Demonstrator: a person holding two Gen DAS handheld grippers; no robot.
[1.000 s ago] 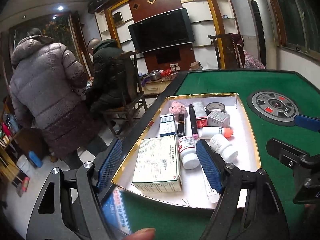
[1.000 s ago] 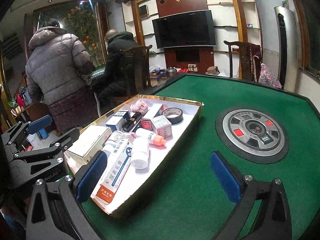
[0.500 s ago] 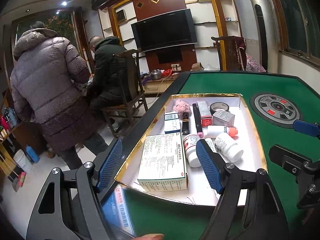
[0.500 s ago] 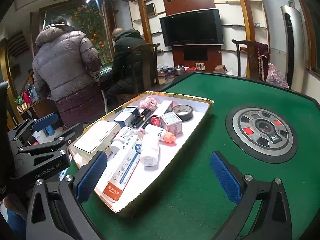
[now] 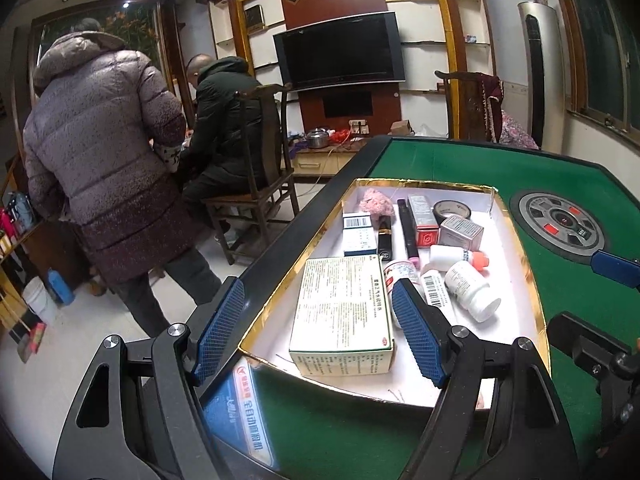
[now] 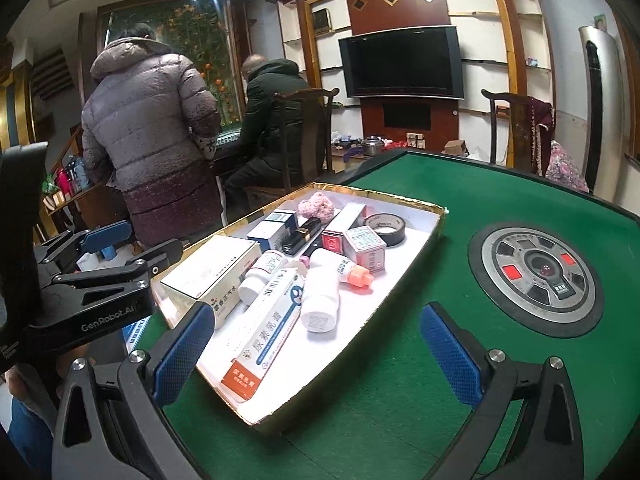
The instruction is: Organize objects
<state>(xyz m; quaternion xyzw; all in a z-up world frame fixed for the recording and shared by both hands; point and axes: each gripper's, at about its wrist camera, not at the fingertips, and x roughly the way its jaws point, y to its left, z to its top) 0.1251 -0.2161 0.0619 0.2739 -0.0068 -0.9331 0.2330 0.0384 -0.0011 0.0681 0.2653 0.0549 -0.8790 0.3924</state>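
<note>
Green felt tabletop (image 6: 400, 420) carries our gold-rimmed tray (image 5: 536, 288) of medicines. Both tools, left (image 5: 320, 332) and right (image 6: 316, 354), gape wide and hold nothing. We judge the big box (image 5: 340, 308), lying between the left tool's fingers, the likely target; its right finger could nudge the bottle (image 5: 400, 276) beside it or catch the tray rim.
</note>
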